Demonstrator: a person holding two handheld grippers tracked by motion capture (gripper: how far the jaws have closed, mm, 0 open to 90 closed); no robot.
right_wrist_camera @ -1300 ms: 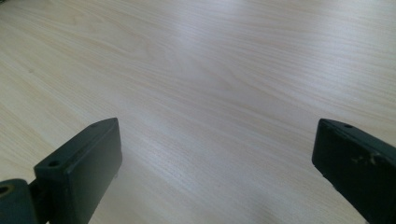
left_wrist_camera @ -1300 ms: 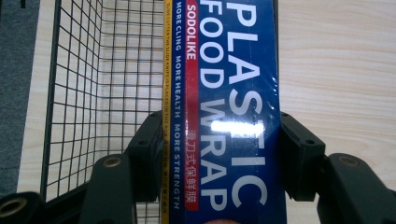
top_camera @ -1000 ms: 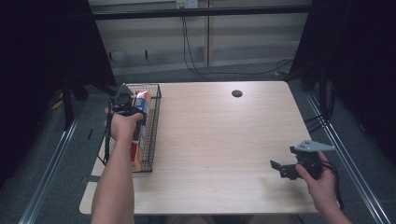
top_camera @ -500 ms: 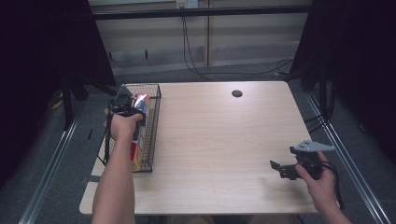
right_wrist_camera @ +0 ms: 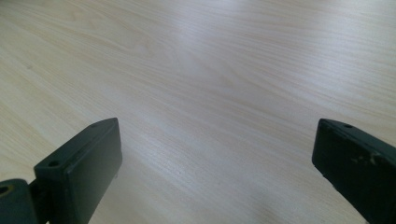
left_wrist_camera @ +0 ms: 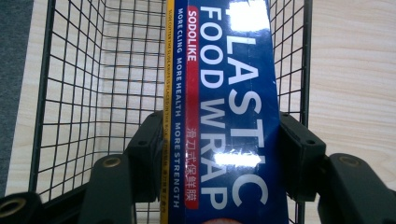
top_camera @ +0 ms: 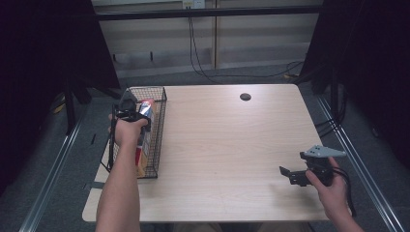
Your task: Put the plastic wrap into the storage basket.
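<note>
Gripping a long blue box of plastic wrap, the left gripper has its 2 fingers pressed flat against the box's 2 narrow sides, closed as far as the box allows. In the left gripper view the box runs lengthwise away from the fingers, its printed face up, with white lettering and a red and yellow stripe along its left edge. The box sits inside a black wire basket, and the mesh walls of the basket show on both sides of it. In the high view the left gripper is held by the left hand over the wire basket, which stands at the left edge of the surface. The box shows there as a red and white end just beside the gripper, within the basket walls.

The middle of the pale wooden surface carries a small dark round spot near its far edge.

At the right, the right gripper is held by the right hand close to the near right corner of the surface, well apart from the basket. In the right gripper view its 2 fingers stand wide apart with nothing between them, over bare wood.
</note>
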